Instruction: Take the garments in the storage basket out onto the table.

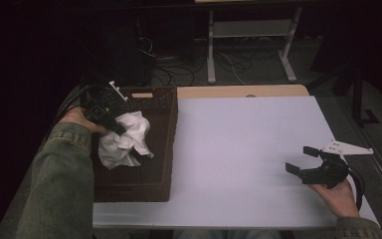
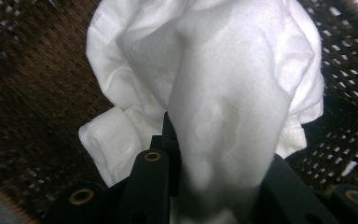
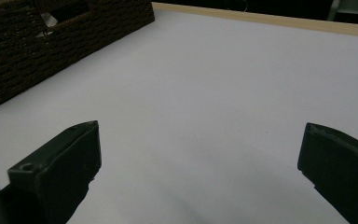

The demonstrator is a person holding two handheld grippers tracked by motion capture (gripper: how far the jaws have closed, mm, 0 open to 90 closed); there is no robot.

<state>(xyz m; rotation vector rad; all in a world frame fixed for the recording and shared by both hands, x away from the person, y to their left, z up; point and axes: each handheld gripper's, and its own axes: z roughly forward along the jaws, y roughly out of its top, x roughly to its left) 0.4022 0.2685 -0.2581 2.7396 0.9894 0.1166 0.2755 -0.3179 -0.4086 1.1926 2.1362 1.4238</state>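
White cloth (image 1: 124,141) is pinched in our left gripper (image 1: 110,123), fingers closed on a bunched fold of it. Cloth sits over the open top of the brown wicker basket (image 1: 163,129), crumpled, most of it hanging below the grip; we can't tell whether its lower end touches the basket floor. In the left gripper view the cloth (image 2: 214,93) rises straight out from between the black fingers (image 2: 149,182) and drapes forward, with the basket weave (image 2: 32,93) behind it on all sides.

Basket stands on the left part of the white tabletop (image 1: 243,149), its long side running away from us. A light rectangular cutout shows in its far wall.

Our right gripper (image 1: 304,160) is at the right edge of the tabletop, well apart from the basket, fingers spread wide with nothing between them. It points left, toward the basket. The right gripper view has the two fingers (image 3: 70,154) at the bottom corners, bare tabletop (image 3: 205,102) between them, and the basket (image 3: 51,42) at top left.
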